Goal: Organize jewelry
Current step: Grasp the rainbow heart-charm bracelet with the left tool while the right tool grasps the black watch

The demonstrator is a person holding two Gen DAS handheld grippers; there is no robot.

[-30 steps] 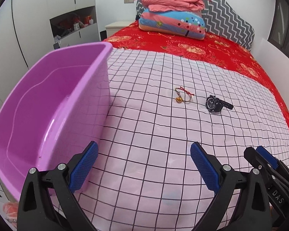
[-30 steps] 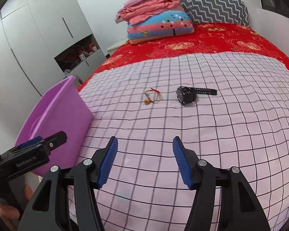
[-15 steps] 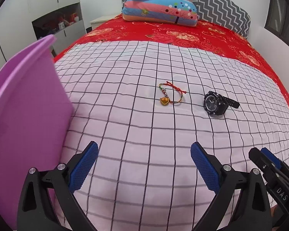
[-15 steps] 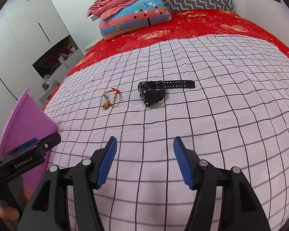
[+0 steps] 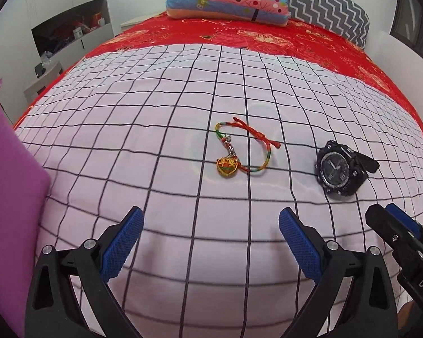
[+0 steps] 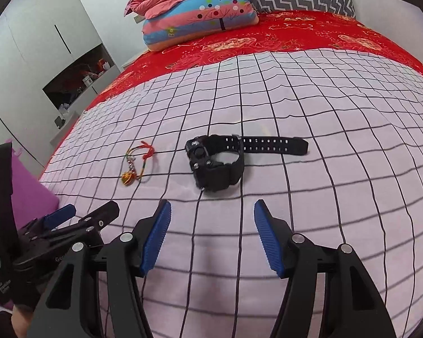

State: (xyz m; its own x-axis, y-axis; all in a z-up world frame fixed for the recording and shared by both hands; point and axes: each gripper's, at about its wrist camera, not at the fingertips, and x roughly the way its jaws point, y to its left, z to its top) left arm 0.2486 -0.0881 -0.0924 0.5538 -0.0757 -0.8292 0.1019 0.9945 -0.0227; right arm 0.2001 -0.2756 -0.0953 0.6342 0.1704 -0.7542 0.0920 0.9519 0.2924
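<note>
Lying on the bed's pale grid-checked sheet (image 5: 155,129): a multicoloured cord bracelet (image 5: 241,148) with a gold heart charm, and just beside it, apart, a black watch (image 5: 338,169). Seen from the left wrist view only: the watch's round dial, facing up and tilted toward the camera, with the strap mostly hidden behind the case. Seen from the right wrist view only: the watch (image 6: 217,163) from its side, buttons showing, with its long perforated strap stretched flat away from the bracelet (image 6: 136,166). Visible beyond the watch in both views: red patterned bedding (image 5: 268,36), a stack of striped and pink pillows (image 6: 200,19), a grey zigzag cushion (image 5: 324,5). On the bracelet's side of the watch, at the frame edge, a purple bin (image 5: 11,197), shown only in part. Readable on the right gripper's body in the left view: "DAS"; on the left gripper's body in the right view, only a partial "Ge" and small print too fine to read. Left gripper (image 5: 211,242) held wide apart, empty, short of the bracelet and touching nothing. Right gripper (image 6: 213,236) also spread, moderately, empty, short of the watch and off the sheet.
</note>
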